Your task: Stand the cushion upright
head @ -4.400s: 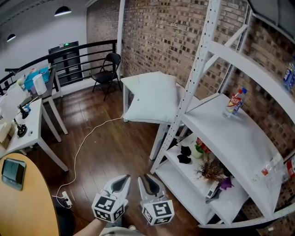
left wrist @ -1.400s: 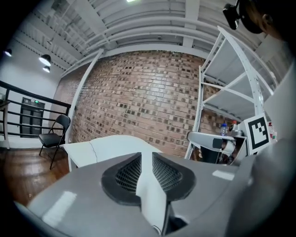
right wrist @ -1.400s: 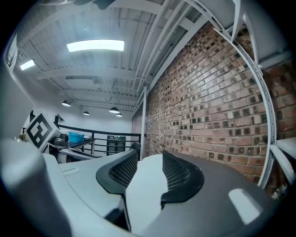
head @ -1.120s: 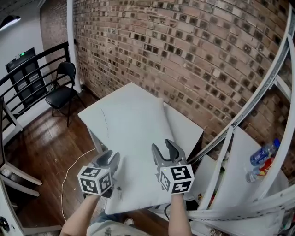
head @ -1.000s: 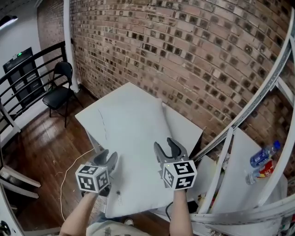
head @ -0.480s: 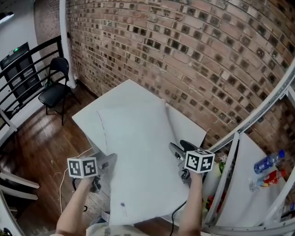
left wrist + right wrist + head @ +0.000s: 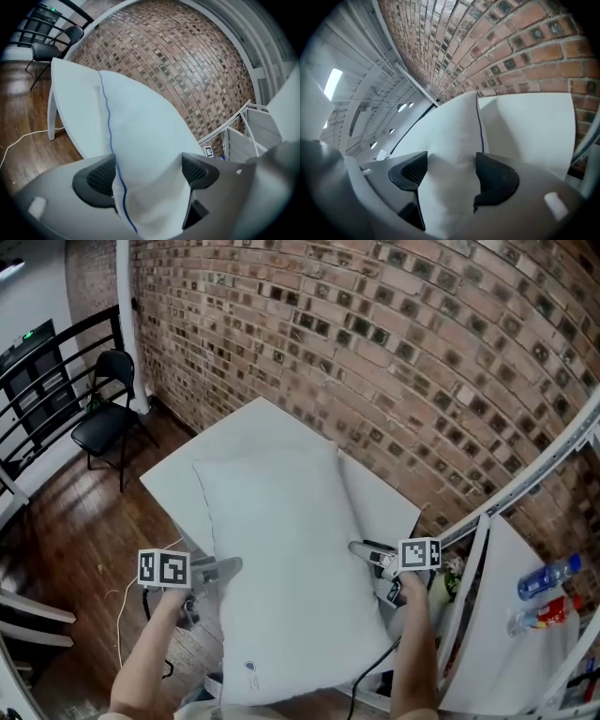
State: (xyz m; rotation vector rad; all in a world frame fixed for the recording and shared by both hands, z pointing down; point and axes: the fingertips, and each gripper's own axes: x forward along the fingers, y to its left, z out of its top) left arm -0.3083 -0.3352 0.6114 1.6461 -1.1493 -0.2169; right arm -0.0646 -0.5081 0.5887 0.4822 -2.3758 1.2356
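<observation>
"Where is the cushion (image 7: 291, 559) right now?"

"Not upright. It lies on its broad face, set at a slant across the white tabletop (image 7: 253, 423) by the brick wall (image 7: 394, 343), with its near end toward me. I can't tell whether that end rests on the tabletop or hangs past it."

"And your fingers?"

"My left gripper (image 7: 147, 161) is at the cushion's left edge, my right gripper (image 7: 451, 161) at its right edge. Both pairs of fingers (image 7: 101, 180) have just been opening and now stand released, wide apart. Each pair has a fold of the cushion between it, the fabric brushing them, nothing clenched. On the left, the blue seam (image 7: 107, 117) runs just beside one finger."
</observation>
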